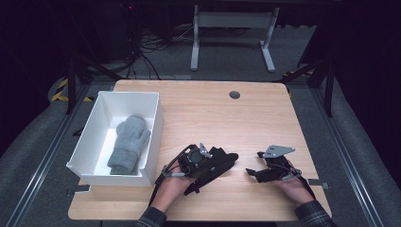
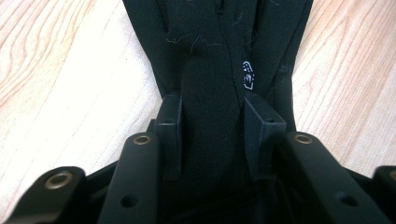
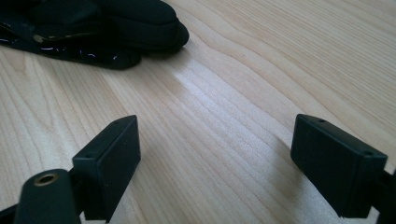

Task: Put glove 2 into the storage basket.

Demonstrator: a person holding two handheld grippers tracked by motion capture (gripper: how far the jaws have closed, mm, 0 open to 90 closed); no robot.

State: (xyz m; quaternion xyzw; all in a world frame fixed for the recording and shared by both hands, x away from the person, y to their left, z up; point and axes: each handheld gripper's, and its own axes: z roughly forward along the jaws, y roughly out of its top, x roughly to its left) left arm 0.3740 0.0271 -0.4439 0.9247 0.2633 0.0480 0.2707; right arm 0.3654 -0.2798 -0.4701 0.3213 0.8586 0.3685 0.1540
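A black glove (image 1: 226,158) lies on the wooden table (image 1: 213,113) in front of the person, fingers pointing right. My left gripper (image 1: 211,163) is on top of it. In the left gripper view, my left gripper (image 2: 212,135) is shut on a raised fold of the black glove (image 2: 210,56). To the right of the glove, my right gripper (image 1: 254,164) rests low over bare wood, apart from it. In the right gripper view, my right gripper (image 3: 217,163) stands open with nothing between its jaws, and the black glove (image 3: 130,23) lies ahead at the upper left.
A white box (image 1: 89,137) stands at the table's left side with a grey mitten (image 1: 128,142) lying inside it. A round grommet hole (image 1: 234,94) sits near the far edge. Dark floor, cables and a desk frame lie beyond the table.
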